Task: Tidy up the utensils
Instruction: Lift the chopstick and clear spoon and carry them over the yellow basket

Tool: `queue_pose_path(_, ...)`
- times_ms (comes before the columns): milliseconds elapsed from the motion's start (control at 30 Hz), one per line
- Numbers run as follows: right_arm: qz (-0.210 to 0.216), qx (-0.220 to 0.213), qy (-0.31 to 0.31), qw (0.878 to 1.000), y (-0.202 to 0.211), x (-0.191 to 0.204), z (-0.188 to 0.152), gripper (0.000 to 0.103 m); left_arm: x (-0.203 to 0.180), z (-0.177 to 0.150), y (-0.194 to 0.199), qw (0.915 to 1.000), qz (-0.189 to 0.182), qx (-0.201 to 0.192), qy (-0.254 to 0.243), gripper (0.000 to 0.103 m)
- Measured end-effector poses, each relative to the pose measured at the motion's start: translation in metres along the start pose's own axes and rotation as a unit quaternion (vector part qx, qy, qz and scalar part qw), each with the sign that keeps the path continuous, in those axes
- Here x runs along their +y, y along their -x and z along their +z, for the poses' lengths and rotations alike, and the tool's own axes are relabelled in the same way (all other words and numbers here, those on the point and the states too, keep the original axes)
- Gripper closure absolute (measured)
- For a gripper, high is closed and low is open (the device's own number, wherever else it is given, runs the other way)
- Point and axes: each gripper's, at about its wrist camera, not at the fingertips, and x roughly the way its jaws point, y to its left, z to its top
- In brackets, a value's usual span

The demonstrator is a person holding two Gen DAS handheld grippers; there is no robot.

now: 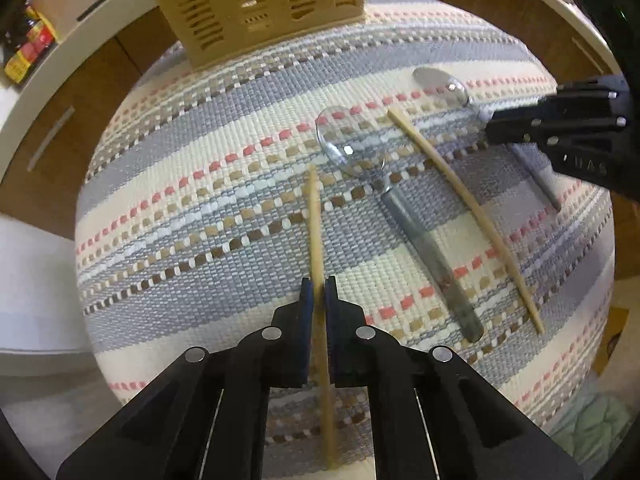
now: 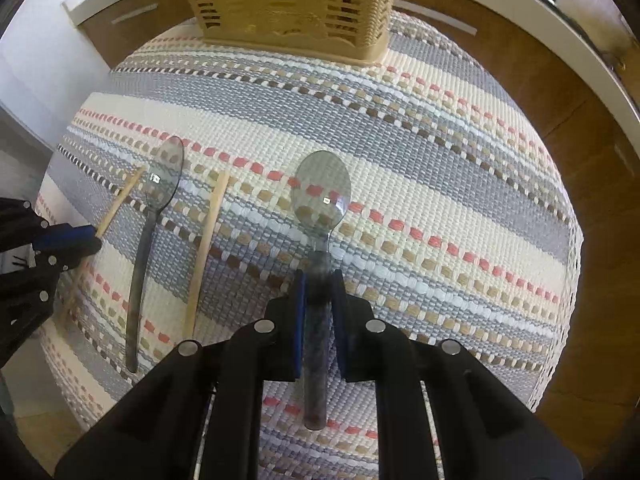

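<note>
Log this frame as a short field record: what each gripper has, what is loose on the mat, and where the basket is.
left gripper: jaws closed on a chopstick
right gripper: jaws closed on a clear spoon by its handle
loose on mat: second spoon, second chopstick, lying side by side
basket: tan slotted caddy, at the far edge of the mat
surface: striped woven mat
in basket: no utensil visible

Left gripper: reaching forward low, blue pads closing in on a thin stick.
Right gripper: reaching forward low, pads clamping a handle.
</note>
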Motion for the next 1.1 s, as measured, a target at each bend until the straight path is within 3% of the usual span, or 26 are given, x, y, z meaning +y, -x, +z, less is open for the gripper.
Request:
queue_pose_path(167,0.035,-0.075,-0.001,0.997,0.034,0.005,-0.007,0.093,0.012,0.005,0.039,0.9935,-0.037,-0.098,0.045,0.099)
queue_pose_path(400,0.085,-0.196,0.011,0.977,0.103,0.007,0.007,0.093,0.029,0.027,0.108,0.9676,-0.057,-0.234,0.075,0.099)
queue_pose_path(533,0.100,-0.259,0.008,0.961,0.137,-0.002,0.027,0.093,0.036,0.045,0.147,0.9448,-0.064,-0.308,0.090,0.099)
queue_pose_path(633,0.106,-0.305,-0.004,0.946,0.159,-0.011,0.047,0.093,0.043,0.063,0.177,0.9210,-0.062,-0.372,0.098,0.099)
queue_pose_path(767,0.109,-0.348,-0.016,0.931,0.179,-0.023,0.075,0.093,0.049,0.087,0.203,0.8975,-0.044,-0.427,0.101,0.099)
queue_pose_path(967,0.102,-0.402,-0.058,0.908,0.184,-0.060,0.124,0.093,0.065,0.126,0.210,0.8644,-0.019,-0.488,0.119,0.099)
queue_pose_path(1100,0.100,-0.434,-0.072,0.893,0.178,-0.083,0.148,0.093,0.082,0.143,0.200,0.8423,-0.023,-0.523,0.127,0.099)
